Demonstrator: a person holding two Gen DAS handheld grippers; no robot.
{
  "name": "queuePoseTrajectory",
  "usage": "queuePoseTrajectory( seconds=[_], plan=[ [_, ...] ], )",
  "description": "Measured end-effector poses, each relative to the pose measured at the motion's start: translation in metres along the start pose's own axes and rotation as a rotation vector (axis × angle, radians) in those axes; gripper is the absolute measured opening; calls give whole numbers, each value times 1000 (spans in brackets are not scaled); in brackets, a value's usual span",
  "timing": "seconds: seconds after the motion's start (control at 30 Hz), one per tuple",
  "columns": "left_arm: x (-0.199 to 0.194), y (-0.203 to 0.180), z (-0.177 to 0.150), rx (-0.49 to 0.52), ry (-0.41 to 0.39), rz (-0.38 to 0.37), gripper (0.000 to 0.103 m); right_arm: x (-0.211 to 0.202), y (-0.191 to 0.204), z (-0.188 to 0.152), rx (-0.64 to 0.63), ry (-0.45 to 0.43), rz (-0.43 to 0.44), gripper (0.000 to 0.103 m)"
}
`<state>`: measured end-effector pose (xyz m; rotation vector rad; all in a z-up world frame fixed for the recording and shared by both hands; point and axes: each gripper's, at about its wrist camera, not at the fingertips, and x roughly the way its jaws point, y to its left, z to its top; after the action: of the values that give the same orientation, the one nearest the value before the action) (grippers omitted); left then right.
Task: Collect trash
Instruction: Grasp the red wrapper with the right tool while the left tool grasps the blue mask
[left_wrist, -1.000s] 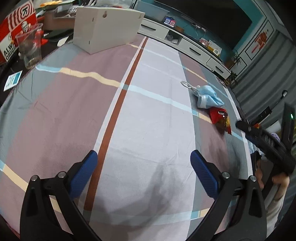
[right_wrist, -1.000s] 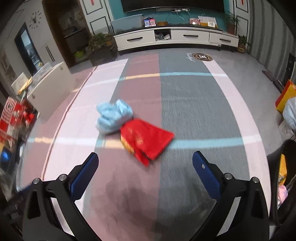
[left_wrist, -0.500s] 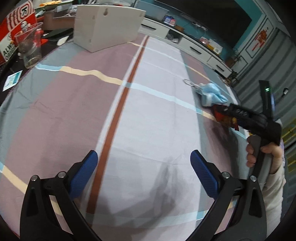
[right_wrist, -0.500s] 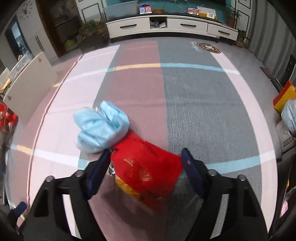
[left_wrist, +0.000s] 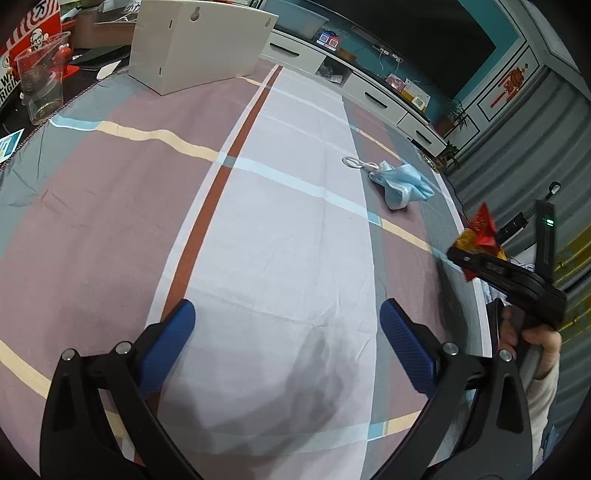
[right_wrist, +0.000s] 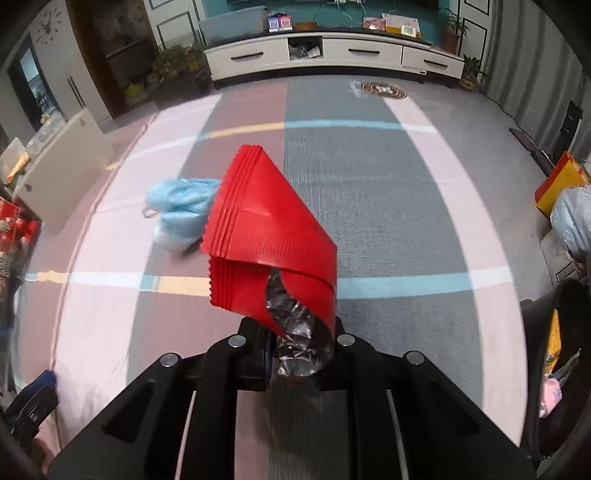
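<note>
Pinched in the right gripper (right_wrist: 301, 350) above the tablecloth (left_wrist: 280, 229): a snack wrapper (right_wrist: 269, 240), with a crumpled face mask (right_wrist: 181, 214) lying behind it to the left, a box (left_wrist: 195, 40) at the far edge.

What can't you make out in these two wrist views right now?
- Right hand-held gripper fingertips: hidden by the red wrapper they clamp, right wrist view.
- Blue face mask: partly covered by the wrapper, right wrist view.
- Clutter at the left edge: blurred.
- Wrapper print: too small in the left wrist view.
- Where the trash goes: no bin can be identified.
</note>
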<state>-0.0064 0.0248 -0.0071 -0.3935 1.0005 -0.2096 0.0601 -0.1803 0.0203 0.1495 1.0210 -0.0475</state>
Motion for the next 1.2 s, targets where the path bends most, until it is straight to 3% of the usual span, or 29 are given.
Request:
queuePoseTrajectory(
  seconds=[0.27,0.47,0.6,0.67,0.77,0.9,0.97,1.03,1.1,1.2],
  plan=[
    [0,-25,26,11,-33,15,99,-39,-19,-15,36,-30,71,16],
    [14,-73,73,28,-76,4,100,-50,-33,-13,70,-42,105,16],
    [49,-116,99,63,-51,-41,100,-60,-45,-12,92,-57,117,16],
    [72,-130,106,84,-39,-25,100,-63,-50,-11,103,-64,115,16],
    [114,-145,111,100,16,57,100,-67,-57,-9,115,-67,114,16],
    [138,-150,117,53,40,23,97,-73,-61,-8,127,-90,102,16],
    [143,-154,118,65,32,33,84,-75,-63,-8,133,-97,104,16],
    [151,-156,116,72,56,28,58,-78,-66,-7,138,-104,108,16],
    [160,-155,111,53,96,11,47,-81,-69,-7,149,-111,116,16],
    [159,-154,105,53,72,23,24,-85,-76,-6,167,-122,126,16]
  ],
)
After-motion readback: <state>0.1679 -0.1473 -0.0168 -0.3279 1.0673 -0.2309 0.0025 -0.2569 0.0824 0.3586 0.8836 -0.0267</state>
